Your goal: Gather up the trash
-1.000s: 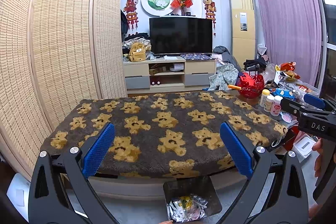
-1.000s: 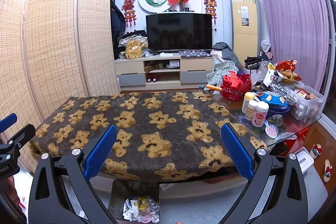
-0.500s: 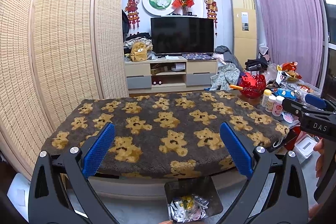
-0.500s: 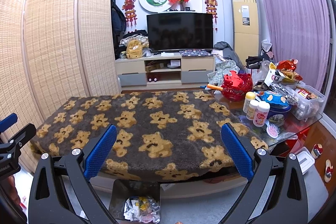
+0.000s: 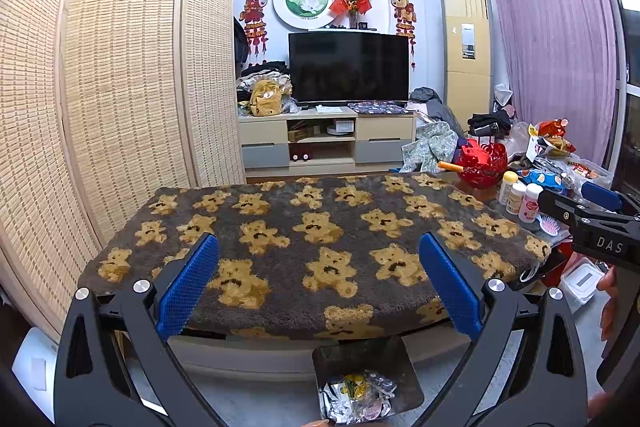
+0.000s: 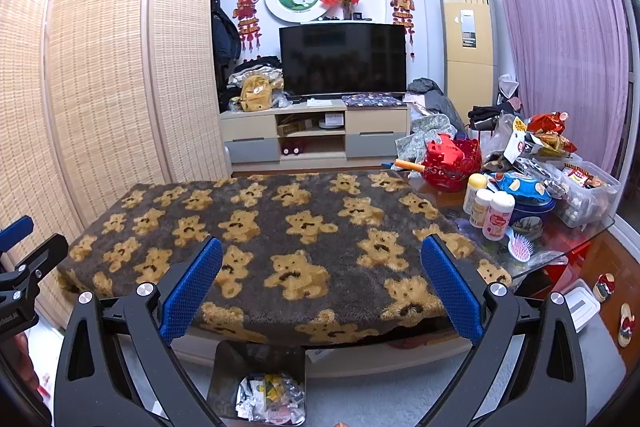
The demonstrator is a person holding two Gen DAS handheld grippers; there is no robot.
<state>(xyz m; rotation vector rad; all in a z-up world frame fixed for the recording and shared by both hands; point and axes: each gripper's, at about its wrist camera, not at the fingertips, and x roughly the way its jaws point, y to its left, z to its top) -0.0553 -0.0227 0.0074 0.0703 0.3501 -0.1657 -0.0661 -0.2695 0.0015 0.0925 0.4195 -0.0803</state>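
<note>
- Bin (image 5: pixel 366 383) on the floor at the near counter edge; lower rim cut off by the frame in both views. Holds crumpled trash (image 5: pixel 356 397): foil and wrappers, single pieces hard to tell apart.
- Left hand-held gripper (image 5: pixel 318 287): blue pads spread wide, nothing between them, touching nothing. It hangs over the near counter edge, the bin just below.
- Right hand-held gripper (image 6: pixel 322 285): pads spread equally wide, empty, no contact. The bin (image 6: pixel 258 383) sits low and to the left in its view.
- Each gripper shows only partly at the margin of the other's view; a bit of the person's hand is cut off at the right edge of the left view.
- Counter (image 6: pixel 560 247): glass top, mostly hidden under a bear-print blanket (image 6: pixel 276 227). No trash visible on the blanket.
- Right end of the counter: three small bottles (image 6: pixel 490 211), a pink hairbrush (image 6: pixel 520 247), a red basket (image 6: pixel 452 163), snack bags heaped together and overlapping, contents unclear.
- Beyond: TV (image 6: pixel 344 59) on a low cabinet, folding screen at left, purple curtain at right.
</note>
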